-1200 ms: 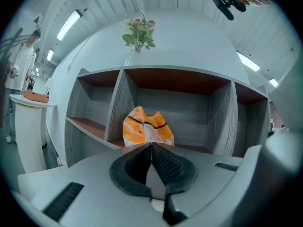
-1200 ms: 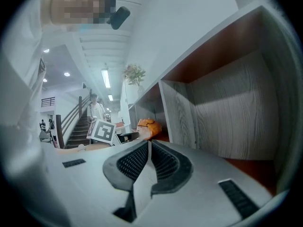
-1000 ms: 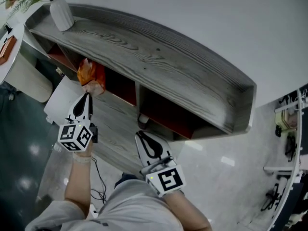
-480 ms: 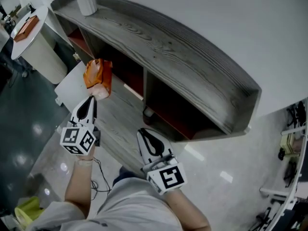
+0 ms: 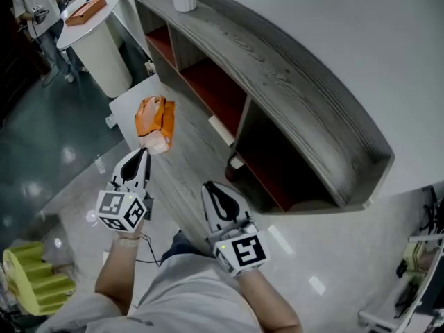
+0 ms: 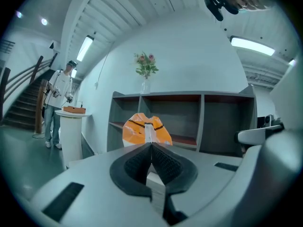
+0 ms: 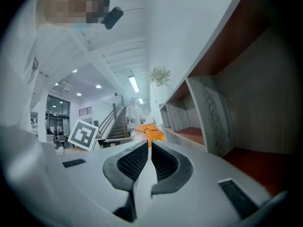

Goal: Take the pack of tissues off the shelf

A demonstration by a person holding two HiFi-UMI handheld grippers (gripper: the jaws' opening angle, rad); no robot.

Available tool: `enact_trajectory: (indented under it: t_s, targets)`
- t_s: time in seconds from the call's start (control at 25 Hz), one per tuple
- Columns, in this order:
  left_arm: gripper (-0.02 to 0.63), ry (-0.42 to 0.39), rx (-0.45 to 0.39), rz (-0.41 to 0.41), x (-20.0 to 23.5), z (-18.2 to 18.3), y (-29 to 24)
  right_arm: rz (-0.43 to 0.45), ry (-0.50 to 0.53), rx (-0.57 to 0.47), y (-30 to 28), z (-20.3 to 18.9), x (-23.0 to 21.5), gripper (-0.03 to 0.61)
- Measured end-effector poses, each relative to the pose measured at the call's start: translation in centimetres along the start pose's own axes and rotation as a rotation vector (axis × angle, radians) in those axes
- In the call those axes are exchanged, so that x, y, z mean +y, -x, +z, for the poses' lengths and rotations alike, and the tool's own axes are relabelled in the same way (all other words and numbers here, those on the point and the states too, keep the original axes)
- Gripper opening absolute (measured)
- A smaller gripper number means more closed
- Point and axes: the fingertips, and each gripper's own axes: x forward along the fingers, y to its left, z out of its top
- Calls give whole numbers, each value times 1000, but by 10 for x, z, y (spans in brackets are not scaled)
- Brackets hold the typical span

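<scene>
I read open floor before the shelf, free to pass. The white round stand crowds the far left (a person beyond it), and dividers wall off each bay.

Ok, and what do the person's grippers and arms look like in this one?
Both the left gripper and right gripper are white tapered shells with black ribbed pads, each carrying a white cube printed with black square markers. A thin black cable hangs below the left one. The person wears a light grey short-sleeved top.
</scene>
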Motion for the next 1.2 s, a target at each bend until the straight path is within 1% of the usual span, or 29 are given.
enact_trajectory:
  t_s: [0.36, 0.56, 0.72, 0.96, 1.2]
  targets:
    - [18, -3, -3, 84, 3, -4, 59, 147, 23, 12, -17, -6, 37, 31]
    - [17, 2, 5, 111, -1, -10, 84, 200, 36, 19, -19, -7, 52, 31]
    - [18, 1, 17, 125, -8, -20, 99, 219, 42, 27, -17, -12, 57, 31]
    - [18, 3, 20, 111, -25, -27, 126, 227, 47, 37, -1, -18, 71, 31]
    - [17, 7, 28, 111, -27, -31, 126, 227, 40, 47, -6, -26, 62, 31]
